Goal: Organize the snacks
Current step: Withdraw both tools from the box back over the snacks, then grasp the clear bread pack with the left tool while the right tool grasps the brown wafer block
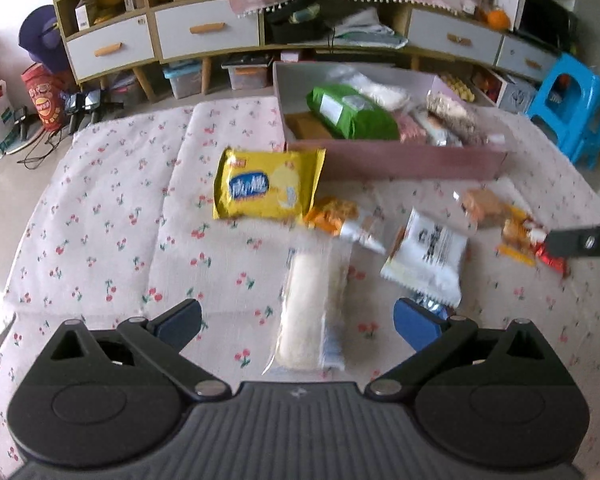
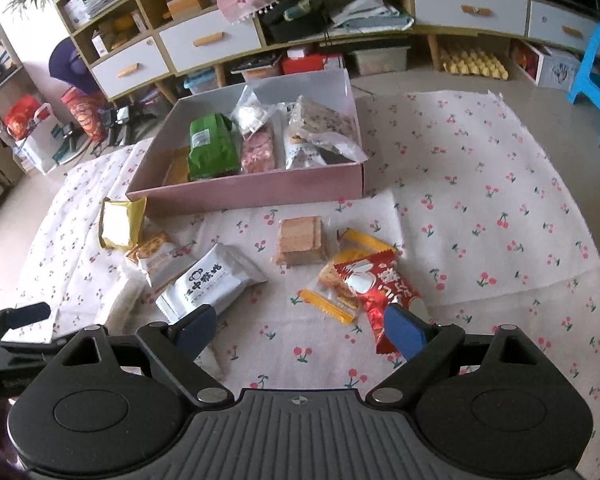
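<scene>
Loose snacks lie on a cherry-print cloth (image 1: 100,208) before a pink box (image 1: 392,160) that holds a green packet (image 1: 348,112) and other bags. In the left wrist view my left gripper (image 1: 298,322) stands open above a long clear-wrapped white roll (image 1: 312,312), with a yellow packet (image 1: 266,190), an orange-and-white pack (image 1: 340,216) and a white packet (image 1: 428,256) beyond. In the right wrist view my right gripper (image 2: 300,330) is open over the cloth (image 2: 480,208), its right finger above a red packet (image 2: 380,284) beside a yellow-edged cracker pack (image 2: 332,292) and a wafer block (image 2: 302,240).
A long cabinet with white drawers (image 1: 208,32) runs along the back wall, with bins and bags on the floor beneath. A blue plastic stool (image 1: 572,108) stands at the right. The right gripper's tip (image 1: 584,242) shows at the right edge of the left wrist view.
</scene>
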A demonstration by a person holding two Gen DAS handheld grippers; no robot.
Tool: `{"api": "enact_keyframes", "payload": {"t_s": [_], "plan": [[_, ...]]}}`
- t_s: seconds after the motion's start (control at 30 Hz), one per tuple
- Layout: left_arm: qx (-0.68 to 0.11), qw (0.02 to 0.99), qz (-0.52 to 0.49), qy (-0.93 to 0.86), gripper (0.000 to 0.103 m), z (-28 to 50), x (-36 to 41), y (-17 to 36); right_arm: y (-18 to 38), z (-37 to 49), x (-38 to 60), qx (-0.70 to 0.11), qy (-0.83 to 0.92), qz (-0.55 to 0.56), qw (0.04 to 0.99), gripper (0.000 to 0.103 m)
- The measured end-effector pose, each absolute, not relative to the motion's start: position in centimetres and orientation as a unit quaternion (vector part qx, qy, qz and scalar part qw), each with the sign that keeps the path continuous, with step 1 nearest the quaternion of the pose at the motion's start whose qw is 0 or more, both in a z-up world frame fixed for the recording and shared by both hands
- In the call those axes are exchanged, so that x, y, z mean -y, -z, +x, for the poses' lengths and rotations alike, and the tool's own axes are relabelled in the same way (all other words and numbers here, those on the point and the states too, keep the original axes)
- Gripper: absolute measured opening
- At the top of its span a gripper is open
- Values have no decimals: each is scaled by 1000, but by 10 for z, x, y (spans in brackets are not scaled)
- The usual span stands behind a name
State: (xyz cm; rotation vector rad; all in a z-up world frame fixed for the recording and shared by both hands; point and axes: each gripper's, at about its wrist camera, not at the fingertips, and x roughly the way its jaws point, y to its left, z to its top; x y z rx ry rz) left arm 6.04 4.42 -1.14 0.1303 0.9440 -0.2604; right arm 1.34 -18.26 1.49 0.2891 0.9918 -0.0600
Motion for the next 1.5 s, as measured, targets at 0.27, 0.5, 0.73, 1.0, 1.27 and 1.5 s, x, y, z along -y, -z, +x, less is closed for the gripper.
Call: {"api": "enact_keyframes", "payload": {"t_s": [0.27, 0.5, 0.73, 1.0, 1.27, 1.5], "plan": [[-476, 869, 40, 131, 80, 63, -47, 37, -5, 14, 181, -478, 37, 132, 868, 93], [-463, 873, 73, 135, 77, 63, -34, 43, 6, 18, 163, -486, 2, 107, 868, 93], [-460, 873, 75, 141, 65, 64, -33, 42, 12, 26, 153, -492, -6, 102, 864, 93], [-459, 874, 80, 139, 34, 65, -28, 36, 15, 30, 156, -491, -5, 116, 863, 93], [-476, 869, 46, 131, 33, 63, -33, 29, 14, 47, 174, -455, 7, 91, 886, 92], [-486, 864, 14, 128, 33, 62, -36, 21, 20, 63, 197, -453, -13, 84, 887, 92]]}}
